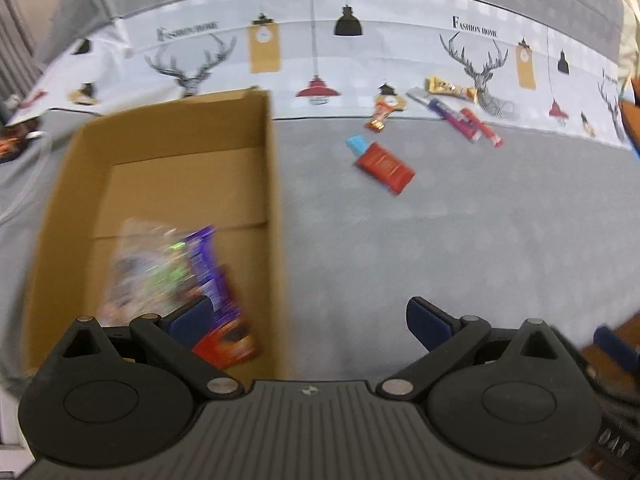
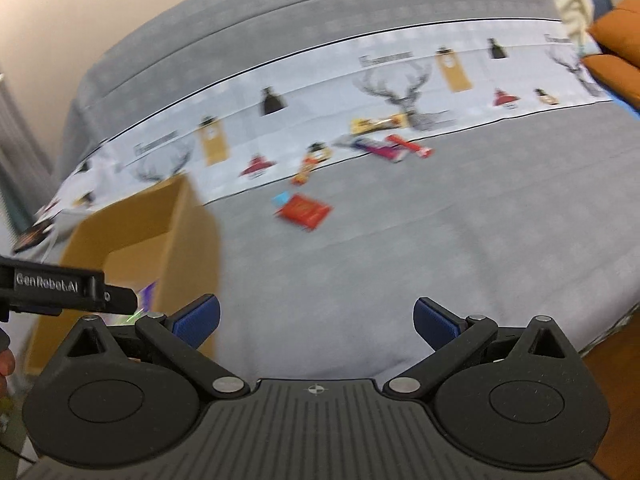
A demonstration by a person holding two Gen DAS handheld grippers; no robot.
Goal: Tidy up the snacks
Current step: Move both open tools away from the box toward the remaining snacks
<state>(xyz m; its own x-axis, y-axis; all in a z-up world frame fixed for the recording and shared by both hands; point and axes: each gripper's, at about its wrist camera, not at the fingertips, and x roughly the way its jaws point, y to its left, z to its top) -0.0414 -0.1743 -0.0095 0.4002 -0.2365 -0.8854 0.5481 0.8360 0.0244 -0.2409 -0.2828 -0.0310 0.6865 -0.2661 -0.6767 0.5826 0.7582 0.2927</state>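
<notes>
Grippers, left (image 1: 308,320) and right (image 2: 316,320), both spread empty; one cardboard box (image 1: 272,184); six loose snacks (image 1: 384,164).

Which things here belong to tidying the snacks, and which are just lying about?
Job:
cardboard box
packets in the box
red packet
blue packet
bars by the printed band

Lying about:
grey bedcover
orange cushion

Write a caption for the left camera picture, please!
Open left gripper hovers by a cardboard box of snacks; a red packet waits on the grey cloth.
</notes>
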